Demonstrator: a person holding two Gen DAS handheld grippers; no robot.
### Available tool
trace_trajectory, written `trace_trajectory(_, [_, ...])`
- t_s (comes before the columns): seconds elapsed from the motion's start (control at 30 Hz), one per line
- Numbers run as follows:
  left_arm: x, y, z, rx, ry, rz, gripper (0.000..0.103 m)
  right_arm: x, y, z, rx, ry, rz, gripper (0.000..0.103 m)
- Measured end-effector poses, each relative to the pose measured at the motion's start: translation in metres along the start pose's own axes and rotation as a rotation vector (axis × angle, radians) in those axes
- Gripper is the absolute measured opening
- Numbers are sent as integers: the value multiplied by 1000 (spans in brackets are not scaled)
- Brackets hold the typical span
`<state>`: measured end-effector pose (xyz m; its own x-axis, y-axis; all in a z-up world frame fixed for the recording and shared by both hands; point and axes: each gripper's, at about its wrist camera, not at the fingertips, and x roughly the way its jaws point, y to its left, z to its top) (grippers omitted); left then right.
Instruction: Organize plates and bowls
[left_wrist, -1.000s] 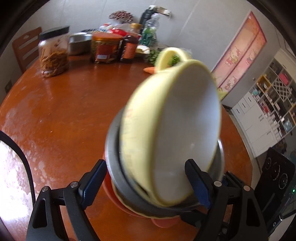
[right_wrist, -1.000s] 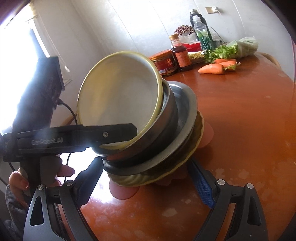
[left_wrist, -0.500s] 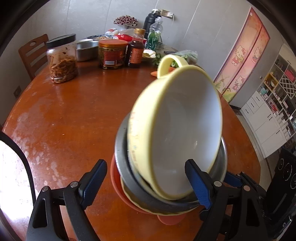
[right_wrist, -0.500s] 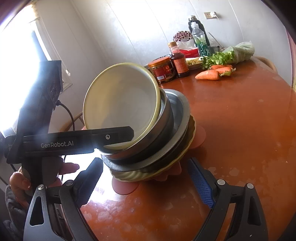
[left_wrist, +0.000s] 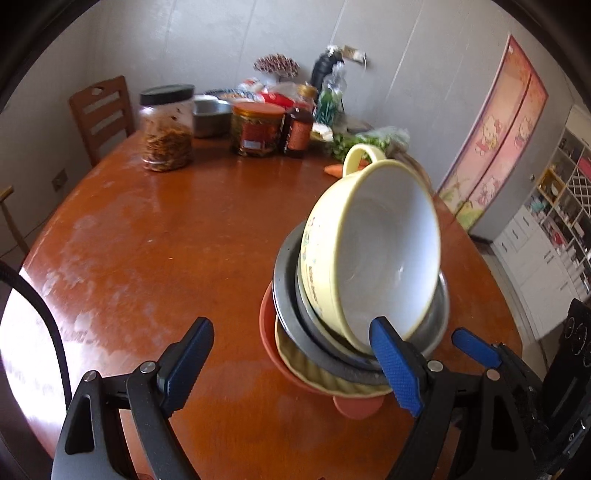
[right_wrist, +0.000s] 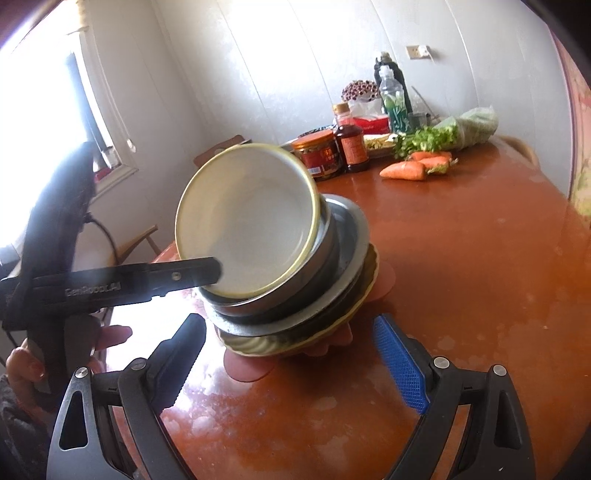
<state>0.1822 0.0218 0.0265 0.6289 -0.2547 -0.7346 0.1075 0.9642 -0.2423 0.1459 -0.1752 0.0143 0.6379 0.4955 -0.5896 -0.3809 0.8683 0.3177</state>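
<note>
While both jaws gape empty, only the right wrist view shows carrots (right_wrist: 403, 170) beyond the stacked bowls (right_wrist: 258, 236).

Tilted yellow bowl (left_wrist: 373, 254) atop steel bowl (right_wrist: 325, 254), steel plate (right_wrist: 354, 229), yellow plate (right_wrist: 258, 345); stacked just ahead of fingertips.

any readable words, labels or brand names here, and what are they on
"GenRobot.AI": white letters on the black arm of the left gripper, blurred here.
Red label on the orange-lidded jar: too blurred.
Label on the dark sauce bottle: too blurred.
Print on the side of the yellow handled bowl: too small.
</note>
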Motion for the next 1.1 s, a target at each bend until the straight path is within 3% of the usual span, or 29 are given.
trace_trajectory(0.27, [-34,-9,-23,35,-110,39,86,-18,8,-13,-27,-22,-32,93])
trace_trajectory(0.47, [-36,-18,-52,59,-100,63,86,-31,15,-28,-52,-19,-53,93])
trace_trajectory(0.67, [-32,-20,-77,40,-77,23,86,-32,17,-45,-66,17,-74,93])
trace_trajectory(1.1, [-32,-23,-110,30,-58,72,86,-44,14,-68,-74,18,-124,93])
